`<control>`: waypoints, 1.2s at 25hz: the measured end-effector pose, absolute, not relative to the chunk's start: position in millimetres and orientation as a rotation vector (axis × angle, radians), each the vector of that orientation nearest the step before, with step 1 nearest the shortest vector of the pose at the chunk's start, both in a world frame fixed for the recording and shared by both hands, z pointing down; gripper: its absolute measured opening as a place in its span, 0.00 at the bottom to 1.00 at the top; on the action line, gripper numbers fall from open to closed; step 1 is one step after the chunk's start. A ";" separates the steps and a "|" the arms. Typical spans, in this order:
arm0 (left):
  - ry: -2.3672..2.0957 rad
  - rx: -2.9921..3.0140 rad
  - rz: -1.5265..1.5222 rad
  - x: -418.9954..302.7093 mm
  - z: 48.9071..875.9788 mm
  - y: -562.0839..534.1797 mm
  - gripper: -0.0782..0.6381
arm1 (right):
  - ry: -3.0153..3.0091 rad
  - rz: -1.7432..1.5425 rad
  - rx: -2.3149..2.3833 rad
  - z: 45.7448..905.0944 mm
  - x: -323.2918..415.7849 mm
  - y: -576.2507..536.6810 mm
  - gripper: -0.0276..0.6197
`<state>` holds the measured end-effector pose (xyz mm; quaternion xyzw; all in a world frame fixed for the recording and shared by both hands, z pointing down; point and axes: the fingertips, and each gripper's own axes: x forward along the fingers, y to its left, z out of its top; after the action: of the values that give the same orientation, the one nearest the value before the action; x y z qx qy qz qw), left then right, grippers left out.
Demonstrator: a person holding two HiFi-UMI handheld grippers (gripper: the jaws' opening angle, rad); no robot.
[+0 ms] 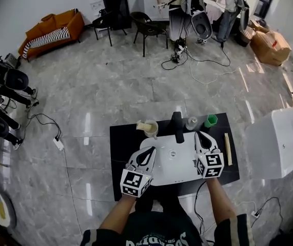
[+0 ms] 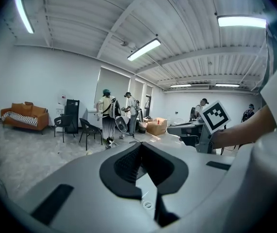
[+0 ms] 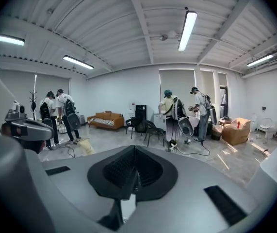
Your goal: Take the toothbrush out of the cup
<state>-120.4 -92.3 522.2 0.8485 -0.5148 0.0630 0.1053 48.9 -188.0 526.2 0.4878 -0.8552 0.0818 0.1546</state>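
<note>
Lower centre of head view: black table (image 1: pixel 118 152) carrying a white basin (image 1: pixel 174 170) with a black faucet (image 1: pixel 177 124) at its far edge.

Cup (image 1: pixel 150 129), cream-coloured, stands on the table just left of the faucet, behind the basin's upper-left corner. A pale stick lies over its rim, angled toward the left; this reads as the toothbrush (image 1: pixel 143 124), but it is too small to confirm. It is at the cup and in neither claw.

Right of the faucet: a grey tumbler (image 1: pixel 191 123), then a green cup (image 1: pixel 210 120), side by side. A wooden strip (image 1: pixel 228 148) lies flat near the table's right edge.

Left gripper (image 1: pixel 150 150): over the basin's left part, tips pointing up-frame toward the cup but apart from it. Left gripper view shows its pads meeting at the tip with nothing between them, so it is closed and empty.

Right gripper (image 1: pixel 198 135): over the basin's right edge, tips near the grey tumbler. Right gripper view shows its pads pressed together, closed on nothing.

Background, top of frame: people standing, dark chairs, an orange sofa at upper left, cardboard boxes at upper right.
</note>
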 end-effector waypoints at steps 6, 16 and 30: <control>-1.573 2.461 0.177 -162.1 526.9 -80.6 0.12 | -2.538 0.185 1.288 520.5 -14.7 -175.9 0.10; -1.638 2.389 0.184 -216.7 541.0 -61.0 0.12 | -2.578 0.159 1.014 557.1 -107.9 -161.6 0.12; -1.737 2.240 0.205 -272.4 575.6 -36.7 0.12 | -2.455 0.035 0.826 632.8 -179.2 -176.7 0.33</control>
<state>-272.4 -36.7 575.6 0.7793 -0.6044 0.0712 0.1495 -179.2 -176.7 632.8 0.3068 -0.9120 0.0131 0.2721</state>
